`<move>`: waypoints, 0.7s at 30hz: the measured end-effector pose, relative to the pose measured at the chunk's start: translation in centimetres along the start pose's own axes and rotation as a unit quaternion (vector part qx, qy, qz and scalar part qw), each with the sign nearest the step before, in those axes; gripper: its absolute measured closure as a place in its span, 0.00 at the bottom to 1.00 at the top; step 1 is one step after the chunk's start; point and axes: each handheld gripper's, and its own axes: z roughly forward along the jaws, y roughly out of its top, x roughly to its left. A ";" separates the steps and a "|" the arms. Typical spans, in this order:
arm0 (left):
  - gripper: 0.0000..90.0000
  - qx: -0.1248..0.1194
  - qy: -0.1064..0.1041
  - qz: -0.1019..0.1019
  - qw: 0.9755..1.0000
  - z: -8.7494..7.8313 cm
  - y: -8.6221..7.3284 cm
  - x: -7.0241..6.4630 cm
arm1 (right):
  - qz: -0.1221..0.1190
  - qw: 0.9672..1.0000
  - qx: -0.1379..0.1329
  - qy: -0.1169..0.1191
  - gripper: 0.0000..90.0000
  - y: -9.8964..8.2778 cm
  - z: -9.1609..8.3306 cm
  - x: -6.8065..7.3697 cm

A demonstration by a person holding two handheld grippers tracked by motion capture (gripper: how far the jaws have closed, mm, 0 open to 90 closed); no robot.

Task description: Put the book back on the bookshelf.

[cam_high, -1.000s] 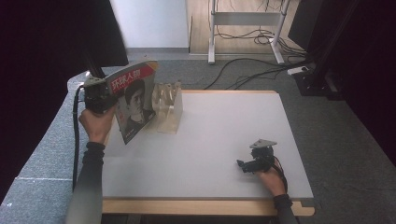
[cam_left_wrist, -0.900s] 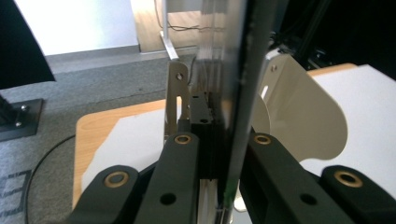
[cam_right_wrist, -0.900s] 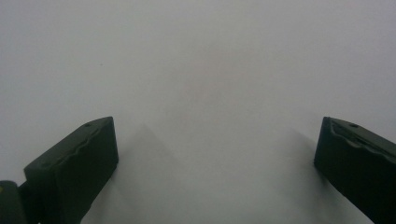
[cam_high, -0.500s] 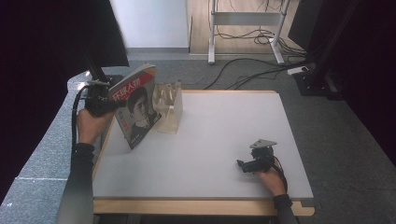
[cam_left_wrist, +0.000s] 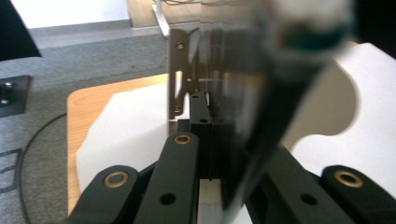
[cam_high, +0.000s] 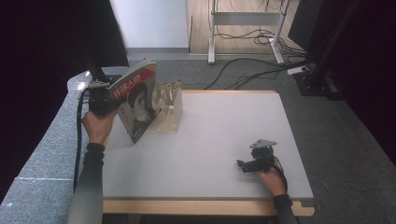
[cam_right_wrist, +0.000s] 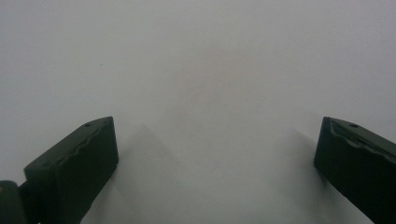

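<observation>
A magazine (cam_high: pixel 137 98) with a face and red title on its cover is held up on edge over the table's far left, tilted. My left gripper (cam_high: pixel 106 103) is shut on its left edge; in the left gripper view the blurred magazine (cam_left_wrist: pixel 252 107) stands between the jaws. Just right of it stands a clear plastic rack (cam_high: pixel 169 106) with slots. Near the front right of the white table (cam_high: pixel 224 135), my right gripper (cam_high: pixel 243 165) rests low with its jaws wide open; the right gripper view has bare white surface between the fingers (cam_right_wrist: pixel 74 163).
The table's wooden rim (cam_high: pixel 205 205) runs along the front. Grey carpet (cam_high: pixel 42 140) lies to the left. Cables (cam_high: pixel 252 70) and a desk frame (cam_high: pixel 243 18) are on the floor beyond the far edge. A dark screen (cam_high: pixel 107 32) stands behind the left hand.
The left hand has carried the magazine a little farther back and toward the clear rack, standing it more upright. The right gripper has stayed in place.
</observation>
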 end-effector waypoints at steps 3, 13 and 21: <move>0.95 -0.005 0.026 -0.002 1.000 0.1 -0.6 0.6 | -0.001 1.000 0.000 0.000 0.00 0.0 0.0 0.0; 0.50 -0.014 0.025 -0.009 1.000 -0.2 -0.9 1.6 | 0.000 1.000 0.000 -0.001 0.00 0.1 0.0 0.0; 0.19 -0.003 0.029 0.010 1.000 -1.4 -1.4 1.4 | 0.000 1.000 0.000 -0.001 0.00 0.1 0.0 0.0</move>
